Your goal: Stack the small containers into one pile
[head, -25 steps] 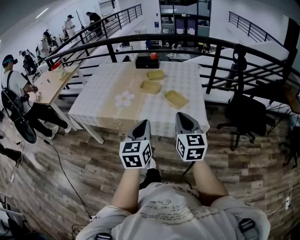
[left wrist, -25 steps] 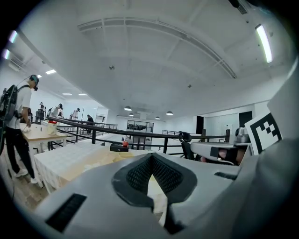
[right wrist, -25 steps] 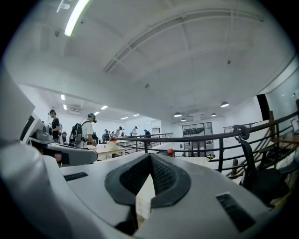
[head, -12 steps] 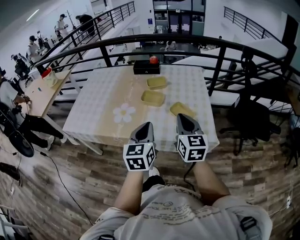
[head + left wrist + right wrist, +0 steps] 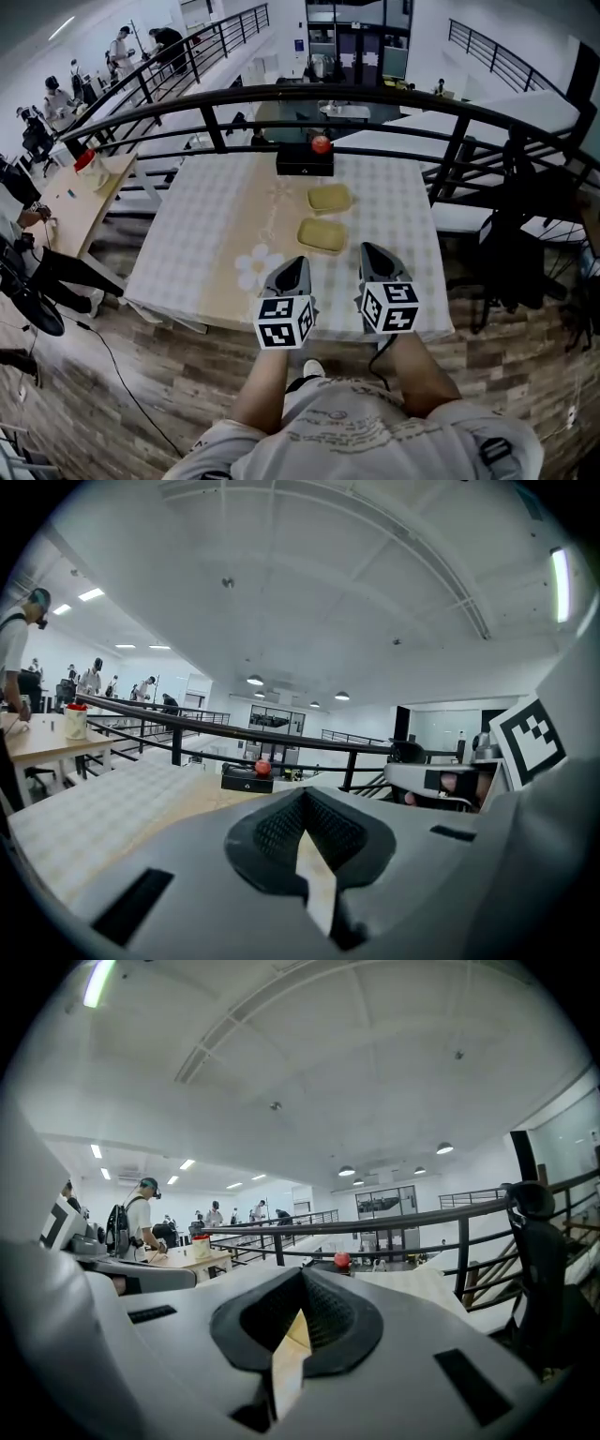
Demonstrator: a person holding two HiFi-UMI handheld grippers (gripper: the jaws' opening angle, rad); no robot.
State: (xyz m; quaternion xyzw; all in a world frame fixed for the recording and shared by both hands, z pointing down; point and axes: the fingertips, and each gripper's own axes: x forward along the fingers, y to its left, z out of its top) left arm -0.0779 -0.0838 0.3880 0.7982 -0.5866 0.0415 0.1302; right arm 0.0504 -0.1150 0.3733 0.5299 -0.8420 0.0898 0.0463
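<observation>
Fingers [image 5: 267, 832] of the left gripper [image 5: 292, 267] are clenched tight with nothing between them. Its own view shows the dark pads meeting along one seam. It hangs over the near edge of the worktop [image 5: 187, 253], on the person's side of the black box [image 5: 305, 162] and a little to its left, with a white flower print [image 5: 257, 267] in the checked cloth showing just at its left. Two shallow yellow containers [image 5: 330, 198] lie open side up in a line running from the black box toward the person — one just in front of the box, the other [image 5: 322, 235] nearer, with a narrow gap between them, unstacked. A red button [image 5: 321, 143] sits on top of the box. Right of that line, the right gripper [image 5: 375, 258] is held about level beside the left one, over the same near edge — its fingers [image 5: 328, 1312] likewise closed on nothing.
</observation>
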